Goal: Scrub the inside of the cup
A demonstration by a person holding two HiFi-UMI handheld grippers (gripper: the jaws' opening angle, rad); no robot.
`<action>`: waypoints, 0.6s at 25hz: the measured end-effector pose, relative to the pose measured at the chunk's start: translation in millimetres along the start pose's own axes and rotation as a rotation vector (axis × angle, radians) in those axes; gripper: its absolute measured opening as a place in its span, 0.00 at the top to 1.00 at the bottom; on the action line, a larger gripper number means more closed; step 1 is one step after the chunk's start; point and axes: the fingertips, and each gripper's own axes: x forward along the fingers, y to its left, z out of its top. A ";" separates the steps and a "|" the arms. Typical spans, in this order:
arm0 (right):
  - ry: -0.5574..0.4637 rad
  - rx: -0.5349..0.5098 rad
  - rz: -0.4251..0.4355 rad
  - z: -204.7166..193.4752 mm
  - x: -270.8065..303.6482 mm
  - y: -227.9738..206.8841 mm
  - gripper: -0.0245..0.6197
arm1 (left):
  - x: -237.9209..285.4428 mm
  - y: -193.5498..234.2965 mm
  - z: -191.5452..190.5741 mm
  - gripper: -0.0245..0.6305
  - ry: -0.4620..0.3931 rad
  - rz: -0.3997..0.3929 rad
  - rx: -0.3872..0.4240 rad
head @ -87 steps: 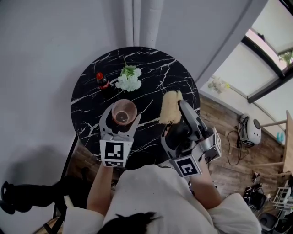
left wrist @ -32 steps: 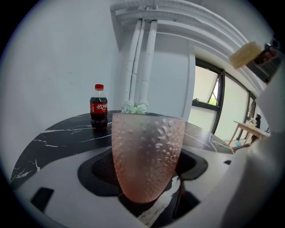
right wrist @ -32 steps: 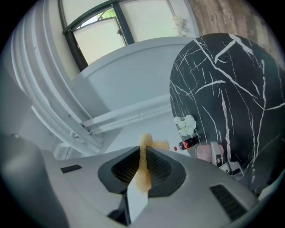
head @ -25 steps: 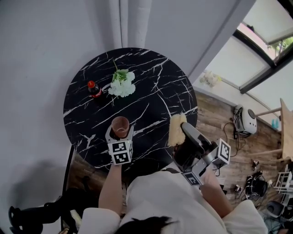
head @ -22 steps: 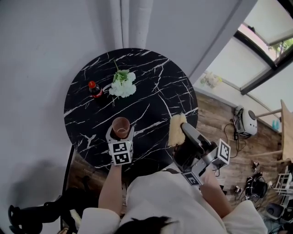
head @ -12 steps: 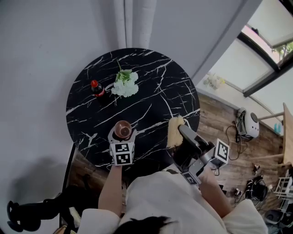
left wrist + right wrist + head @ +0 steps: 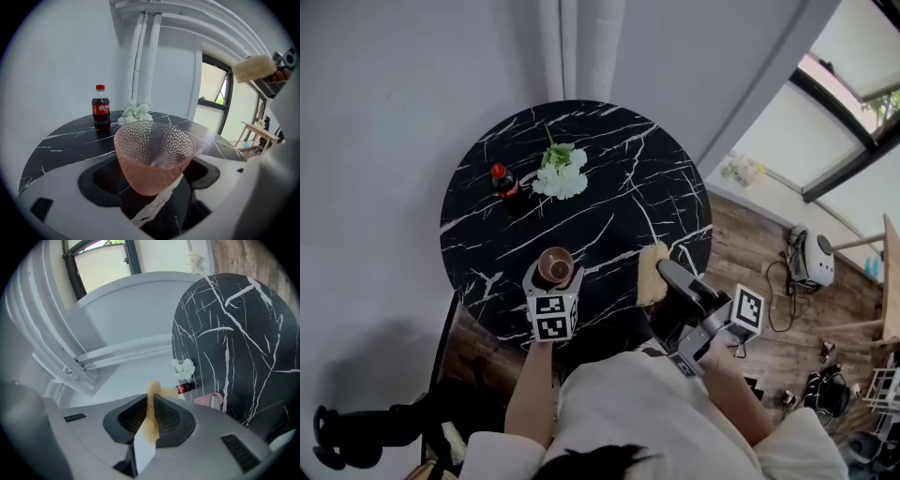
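Cup first: the pink dimpled glass cup (image 7: pixel 554 265) stands upright, mouth up, on the round black bench with white marble veins (image 7: pixel 623 192), close to its near-left edge. The left tool (image 7: pixel 554 275) sits around it with one jaw on each side. Those jaws have just been spreading wider. In the left gripper view a strip of dark bench shows on both sides of the glass, so the cup is between the jaws but released, not squeezed.

Off to the right, the right tool (image 7: pixel 664 274) is clenched on the flat white handle of a tan fuzzy scrubbing sponge (image 7: pixel 651 274). The sponge end pokes out past the jaws toward the far side. It hangs over the near-right edge of the bench, apart from the cup. Can't tell if it touches the bench.

Further back on the left stands a small cola bottle with a red cap (image 7: pixel 504 183), upright. A bunch of white flowers with green leaves (image 7: pixel 562 172) lies just to its right. Wooden plank floor (image 7: pixel 769 258) shows beyond the bench on the right.
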 end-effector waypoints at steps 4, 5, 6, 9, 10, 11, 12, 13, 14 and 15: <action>0.005 0.009 0.007 -0.6 1.3 -6.1 0.88 | -12.6 -1.1 5.0 0.37 -0.033 -0.006 -0.036; 0.005 0.001 0.005 0.6 1.1 -9.6 0.88 | -16.1 -1.3 6.8 0.37 -0.044 -0.007 -0.040; 0.004 -0.017 -0.002 2.5 0.2 -13.8 0.88 | -19.6 -1.9 8.1 0.37 -0.051 -0.010 -0.039; 0.001 -0.039 -0.036 4.5 -1.1 -22.9 0.88 | -29.5 -4.0 5.4 0.37 -0.046 -0.013 -0.006; 0.000 -0.043 -0.038 5.4 -1.3 -24.8 0.88 | -32.4 -4.2 3.7 0.37 -0.042 -0.012 0.008; -0.002 -0.052 -0.039 6.7 -1.7 -26.6 0.88 | -35.2 -4.4 2.4 0.37 -0.040 -0.013 0.017; -0.001 -0.061 -0.040 7.6 -1.8 -27.9 0.88 | -38.3 -4.6 1.6 0.37 -0.040 -0.015 0.021; 0.001 -0.073 -0.044 7.9 -1.4 -28.9 0.88 | -41.9 -4.7 1.4 0.37 -0.043 -0.019 0.018; 0.005 -0.086 -0.049 8.0 -0.8 -29.7 0.88 | -45.7 -5.1 1.7 0.37 -0.048 -0.024 0.010; 0.010 -0.102 -0.055 8.0 -0.1 -30.6 0.88 | -49.5 -6.0 2.0 0.37 -0.055 -0.031 -0.001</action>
